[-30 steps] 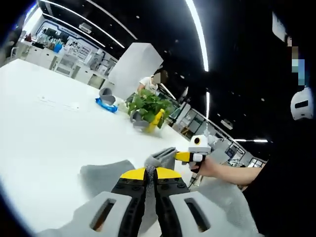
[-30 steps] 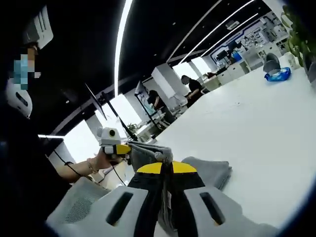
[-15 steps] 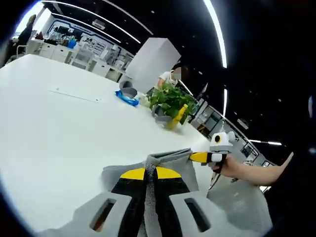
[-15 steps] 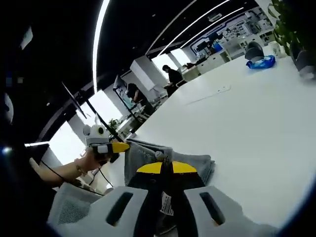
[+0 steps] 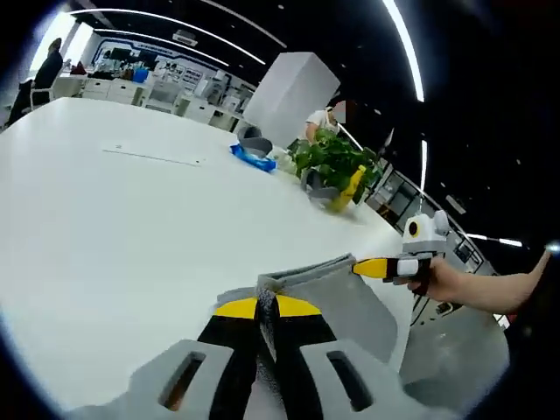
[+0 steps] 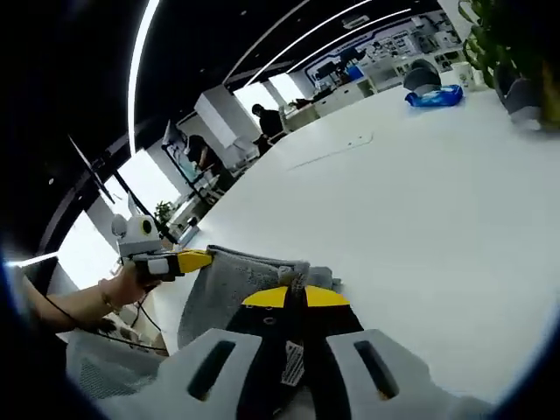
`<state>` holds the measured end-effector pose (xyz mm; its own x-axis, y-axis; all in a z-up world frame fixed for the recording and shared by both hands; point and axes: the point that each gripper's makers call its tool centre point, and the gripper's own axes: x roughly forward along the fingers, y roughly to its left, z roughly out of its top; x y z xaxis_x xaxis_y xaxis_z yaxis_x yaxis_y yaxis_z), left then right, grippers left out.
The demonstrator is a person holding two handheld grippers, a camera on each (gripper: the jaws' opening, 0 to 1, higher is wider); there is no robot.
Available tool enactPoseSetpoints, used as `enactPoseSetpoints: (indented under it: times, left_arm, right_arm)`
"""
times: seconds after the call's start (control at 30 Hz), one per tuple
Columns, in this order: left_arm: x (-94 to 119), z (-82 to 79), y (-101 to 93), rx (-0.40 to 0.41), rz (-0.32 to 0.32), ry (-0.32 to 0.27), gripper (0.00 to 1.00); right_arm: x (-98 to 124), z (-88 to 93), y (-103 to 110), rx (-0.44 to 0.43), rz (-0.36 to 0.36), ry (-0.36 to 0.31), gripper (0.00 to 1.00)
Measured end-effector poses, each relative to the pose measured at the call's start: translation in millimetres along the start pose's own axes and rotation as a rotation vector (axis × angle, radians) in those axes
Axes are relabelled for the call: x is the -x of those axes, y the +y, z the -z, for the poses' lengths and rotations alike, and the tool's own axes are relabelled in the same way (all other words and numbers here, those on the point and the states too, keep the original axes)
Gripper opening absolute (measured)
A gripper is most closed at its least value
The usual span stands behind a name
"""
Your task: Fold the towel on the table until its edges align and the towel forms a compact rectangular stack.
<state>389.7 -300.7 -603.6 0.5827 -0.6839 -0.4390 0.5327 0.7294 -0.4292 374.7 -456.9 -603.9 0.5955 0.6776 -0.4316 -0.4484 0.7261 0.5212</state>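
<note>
A grey towel is held up above the white table, stretched between both grippers. My left gripper is shut on one top corner of it, the cloth pinched between the yellow-tipped jaws. Off to the right, the right gripper grips the other corner. In the right gripper view the towel spreads leftward; my right gripper is shut on its corner, a white label showing between the jaws. The left gripper, held by a hand, pinches the far corner.
A potted green plant with a yellow object stands at the table's far side, beside a grey bowl on blue cloth. A thin white strip lies on the tabletop. People stand in the background by shelves and a white pillar.
Both views have tilted down toward the table. The towel has come lower and spread wider between the grippers, which stay shut on its corners.
</note>
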Motion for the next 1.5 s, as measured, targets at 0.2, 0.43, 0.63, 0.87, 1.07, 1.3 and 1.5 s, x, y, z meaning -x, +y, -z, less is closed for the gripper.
enactPoseSetpoints:
  times: [0.2, 0.43, 0.63, 0.87, 1.07, 1.3, 1.5]
  left_arm:
    - [-7, -2.3, 7.4, -0.065, -0.040, -0.024, 0.05]
    - [-17, 2.7, 12.2, -0.222, -0.095, -0.014, 0.05]
    - [-18, 5.9, 13.5, -0.332, -0.123, -0.018, 0.04]
    - [-23, 10.9, 15.5, -0.462, -0.157, 0.000, 0.05]
    - [-19, 2.9, 24.6, -0.539, -0.220, -0.024, 0.18]
    - [4, -20.0, 5.2, -0.482, -0.121, -0.146, 0.18]
    - [26, -7.3, -27.2, -0.538, -0.006, -0.068, 0.19]
  right_arm:
    - [-6, 1.1, -7, 0.082, 0.056, 0.008, 0.01]
    - [-13, 3.3, -17, 0.250, 0.134, 0.038, 0.02]
    - [-19, 3.7, -17, 0.348, 0.167, 0.057, 0.02]
    - [-24, 9.6, -23, 0.503, 0.231, 0.124, 0.04]
    - [-19, 1.3, -34, 0.622, 0.329, 0.140, 0.18]
    - [-7, -6.7, -13, 0.555, 0.229, 0.067, 0.18]
    - [18, 3.8, 34, 0.569, 0.055, 0.075, 0.24]
